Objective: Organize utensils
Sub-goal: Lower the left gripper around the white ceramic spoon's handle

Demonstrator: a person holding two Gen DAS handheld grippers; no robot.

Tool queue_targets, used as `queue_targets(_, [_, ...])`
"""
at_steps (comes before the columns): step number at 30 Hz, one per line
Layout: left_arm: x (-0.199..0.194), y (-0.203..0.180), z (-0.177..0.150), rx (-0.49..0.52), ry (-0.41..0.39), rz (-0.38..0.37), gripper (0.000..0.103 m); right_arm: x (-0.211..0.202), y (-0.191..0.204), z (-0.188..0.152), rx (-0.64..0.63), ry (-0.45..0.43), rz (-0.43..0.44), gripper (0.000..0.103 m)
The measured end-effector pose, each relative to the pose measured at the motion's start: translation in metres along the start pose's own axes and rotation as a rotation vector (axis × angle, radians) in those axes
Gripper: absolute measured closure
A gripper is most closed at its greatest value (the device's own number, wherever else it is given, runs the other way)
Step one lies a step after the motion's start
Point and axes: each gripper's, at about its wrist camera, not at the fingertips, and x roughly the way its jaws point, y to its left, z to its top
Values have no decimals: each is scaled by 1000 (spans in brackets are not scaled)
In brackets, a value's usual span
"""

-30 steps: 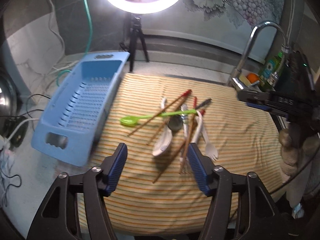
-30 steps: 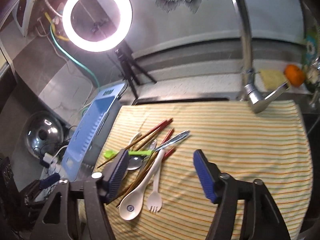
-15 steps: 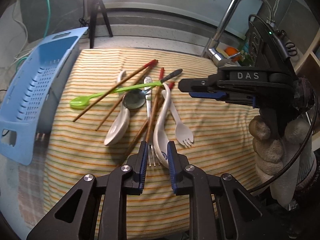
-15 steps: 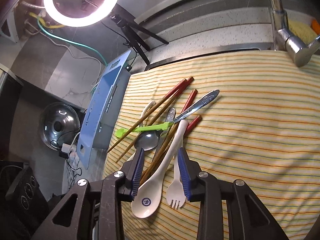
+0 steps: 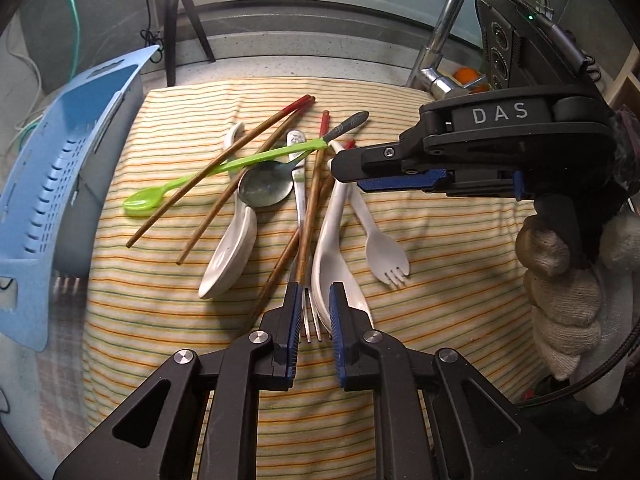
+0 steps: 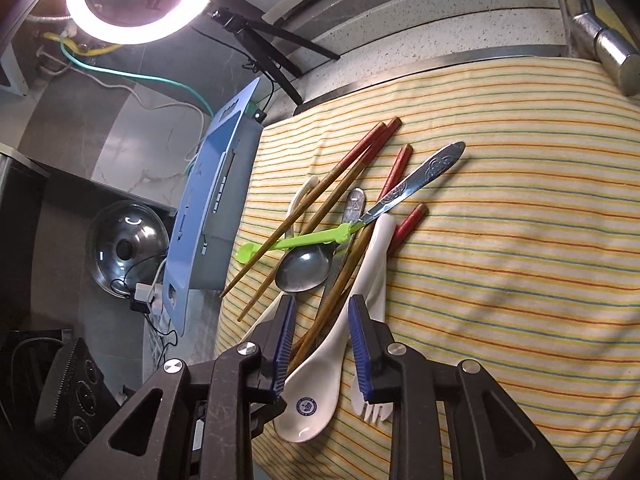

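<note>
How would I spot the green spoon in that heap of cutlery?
Start at the striped cloth beside the blue basket. In the pile at its middle, the green spoon lies crosswise on top, bowl toward the basket. It is the only bright green, thin plastic piece among brown chopsticks, white spoons and metal cutlery.

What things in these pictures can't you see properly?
- Metal fork: left wrist view, its handle lies buried under the brown wooden chopsticks.
- Small white plastic spork: right wrist view, partly covered by the right gripper, whose jaws are closing.
- Blue plastic drainer basket: left wrist view, its near end is cut off by the picture edge.
</note>
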Motion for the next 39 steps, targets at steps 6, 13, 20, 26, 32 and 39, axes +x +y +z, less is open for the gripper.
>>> queue_targets(6, [2,7,1,-8,-4,7,90,3,-2,-1,5,13,-3,79])
queue_targets(13, [5,8,3,-20,8,4,90,2,-13,-2,30,20,6,79])
queue_targets(20, [7,9,6,-17,11,5,90,8,-14,4,18,28,-7,79])
queue_targets(26, [9,9,6,-14,15,10,90,16,-14,8,27,41,3,79])
queue_targets(32, [12,10,9,-12,17,10,90,26,-11,16,19,54,-18,83])
queue_targets(39, [1,19,6,-50,6,10,86,35,-12,15,22,78,-26,89])
